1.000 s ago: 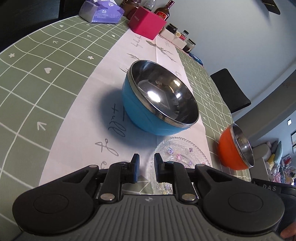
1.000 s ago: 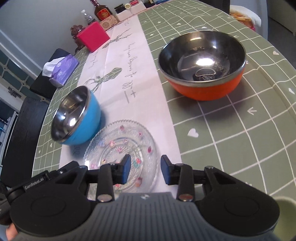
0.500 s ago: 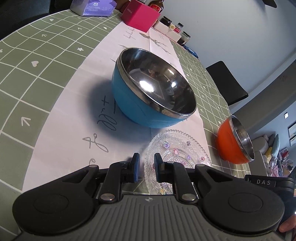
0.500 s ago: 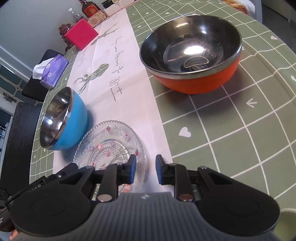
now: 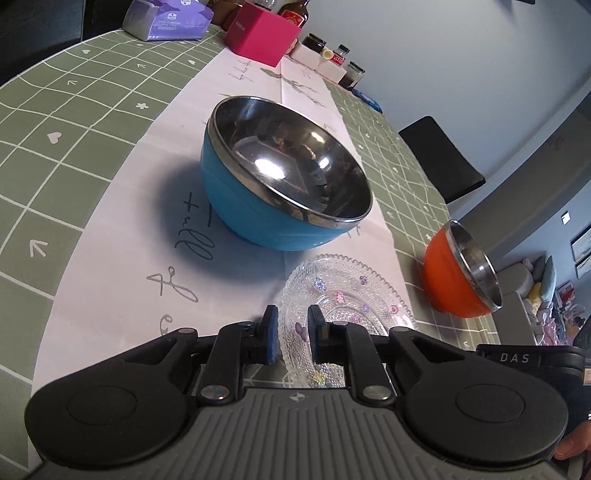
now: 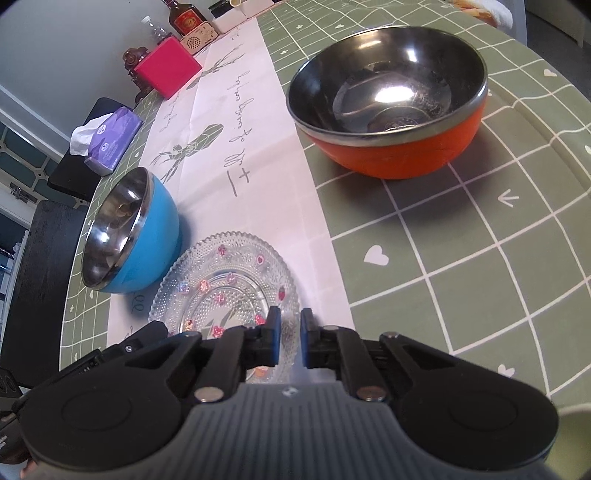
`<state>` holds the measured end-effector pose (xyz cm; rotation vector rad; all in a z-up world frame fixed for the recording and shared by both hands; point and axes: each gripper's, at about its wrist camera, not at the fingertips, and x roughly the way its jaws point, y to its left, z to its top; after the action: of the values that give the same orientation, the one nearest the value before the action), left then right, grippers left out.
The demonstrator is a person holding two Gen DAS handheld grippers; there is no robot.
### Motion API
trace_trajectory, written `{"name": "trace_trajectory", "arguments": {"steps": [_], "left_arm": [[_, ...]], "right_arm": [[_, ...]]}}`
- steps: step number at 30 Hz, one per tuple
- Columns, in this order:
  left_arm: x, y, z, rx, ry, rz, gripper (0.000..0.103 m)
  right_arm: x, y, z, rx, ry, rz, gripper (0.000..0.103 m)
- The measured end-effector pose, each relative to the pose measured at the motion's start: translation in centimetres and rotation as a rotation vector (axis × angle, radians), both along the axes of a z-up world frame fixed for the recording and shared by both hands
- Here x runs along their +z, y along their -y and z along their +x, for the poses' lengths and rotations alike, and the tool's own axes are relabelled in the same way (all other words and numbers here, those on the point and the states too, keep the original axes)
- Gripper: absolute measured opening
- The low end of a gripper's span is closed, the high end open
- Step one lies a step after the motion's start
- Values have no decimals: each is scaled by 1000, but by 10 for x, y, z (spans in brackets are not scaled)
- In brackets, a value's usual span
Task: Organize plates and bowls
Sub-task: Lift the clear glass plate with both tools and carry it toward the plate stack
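A clear glass plate [image 5: 351,295] [image 6: 229,280] with small coloured flowers lies on the white runner near the table's front. My left gripper [image 5: 292,332] straddles its left rim, one pad outside and one inside, narrowly set and shut on it. My right gripper [image 6: 290,336] stands over the opposite rim, its jaws closing tight with the rim between the pads. A blue steel-lined bowl [image 5: 258,221] [image 6: 159,236] sits upright just beyond the plate. An orange steel-lined bowl [image 5: 443,280] [image 6: 406,155] stands on the green cloth to the plate's right.
The green checked tablecloth [image 5: 55,166] has a white runner [image 6: 258,110] down its middle. At the far end stand a pink box [image 5: 258,37], a purple tissue pack [image 5: 166,22], jars [image 5: 332,55] and bottles. A black chair [image 5: 439,155] stands beside the table.
The right gripper's jaws have drawn together from a wide gap to a narrow one over the plate's rim. The left gripper's gap is the same, and the bowls have not moved.
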<state>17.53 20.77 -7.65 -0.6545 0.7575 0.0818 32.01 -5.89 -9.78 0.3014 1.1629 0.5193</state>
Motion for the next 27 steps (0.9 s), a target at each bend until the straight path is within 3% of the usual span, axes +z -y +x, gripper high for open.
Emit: {"name": "trace_trajectory", "arguments": {"steps": [27], "left_arm": [[38, 11, -57, 54, 75, -62, 18]], "right_arm": [[34, 20, -43, 32, 76, 50, 9]]}}
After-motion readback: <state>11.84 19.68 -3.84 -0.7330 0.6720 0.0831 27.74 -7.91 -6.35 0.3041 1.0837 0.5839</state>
